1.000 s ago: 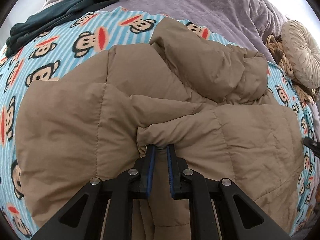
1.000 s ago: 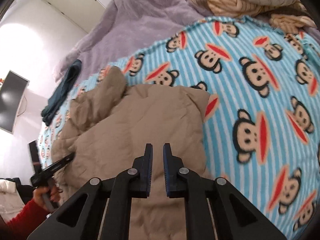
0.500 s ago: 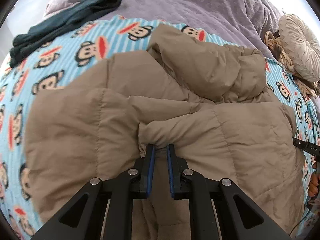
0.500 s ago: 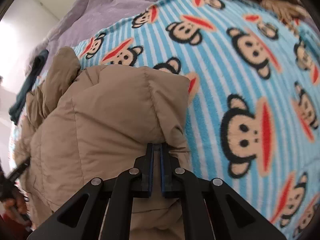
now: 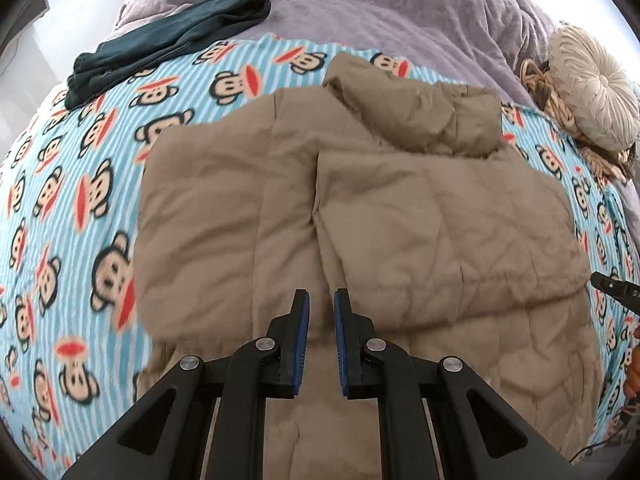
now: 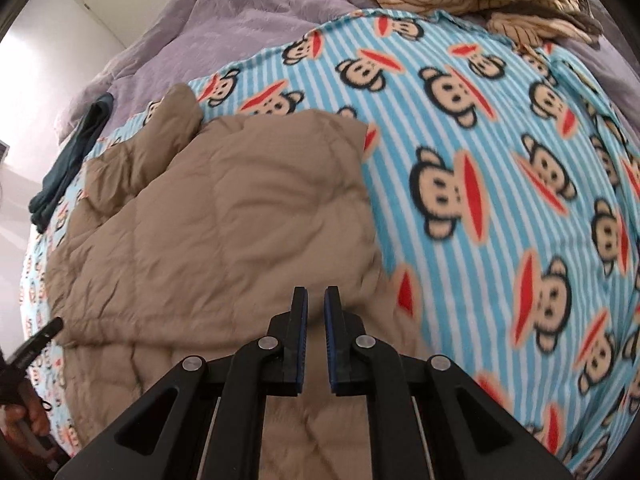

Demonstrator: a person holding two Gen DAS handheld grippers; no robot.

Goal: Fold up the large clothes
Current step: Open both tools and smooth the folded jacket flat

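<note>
Slippage of the folded tan jacket toward the monkey blanket's edge was risked, since both grippers were held parted, empty, above it.

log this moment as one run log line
jacket: folded on blanket | left gripper: empty | right gripper: opening, empty
</note>
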